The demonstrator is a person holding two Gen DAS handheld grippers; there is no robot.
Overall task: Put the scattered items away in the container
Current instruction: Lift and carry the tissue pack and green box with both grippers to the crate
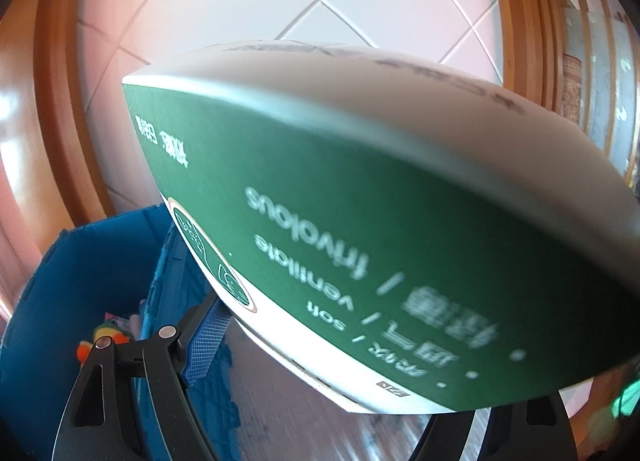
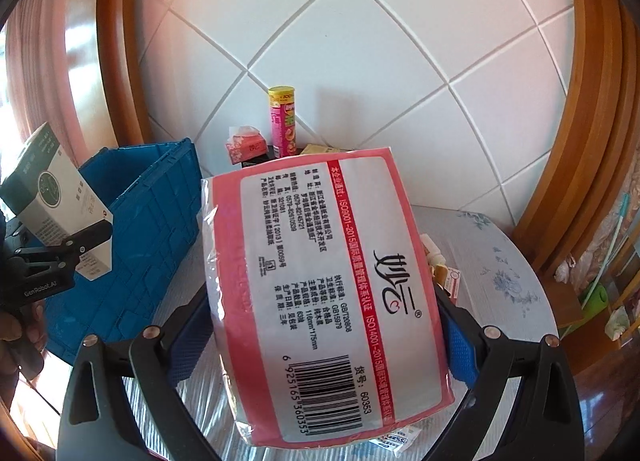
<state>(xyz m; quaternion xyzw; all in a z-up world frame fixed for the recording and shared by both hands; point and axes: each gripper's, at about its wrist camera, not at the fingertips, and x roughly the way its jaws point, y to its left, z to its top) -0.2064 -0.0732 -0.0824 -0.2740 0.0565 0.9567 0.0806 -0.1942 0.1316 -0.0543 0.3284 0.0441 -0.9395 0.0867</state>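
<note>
A: Where the right view begins, nearest item first — right gripper (image 2: 320,345), jaws clamped on a pink tissue pack (image 2: 320,293), label and barcode facing the camera, blue pads pressed against both of its long sides.

B: Surface beneath it?

A: Bench (image 2: 500,261) under a pale floral cloth. Small sachets (image 2: 450,281) lie scattered at the pack's right edge, another (image 2: 394,441) below its near end.

B: Left side, please.

A: Left gripper (image 2: 86,239) — jaws clamped on a green-and-white box (image 2: 52,197), held tilted in front of the blue crate (image 2: 152,213). In the left wrist view that box (image 1: 380,241) fills most of the frame, green face with printed words upside down; the left gripper (image 1: 340,393) shows one blue pad against its lower left edge.

B: Crate contents?

A: Open-topped blue crate (image 1: 80,261); a colourful soft toy (image 1: 106,337) lies at the bottom, with something pink beside it, too small to name.

B: Furthest entries?

A: Against the tiled wall (image 2: 360,41), behind the tissue pack: a pink tissue box (image 2: 245,143), a tall pink canister with a yellow lid (image 2: 282,121) standing upright, a tan carton (image 2: 320,150) partly hidden.
</note>
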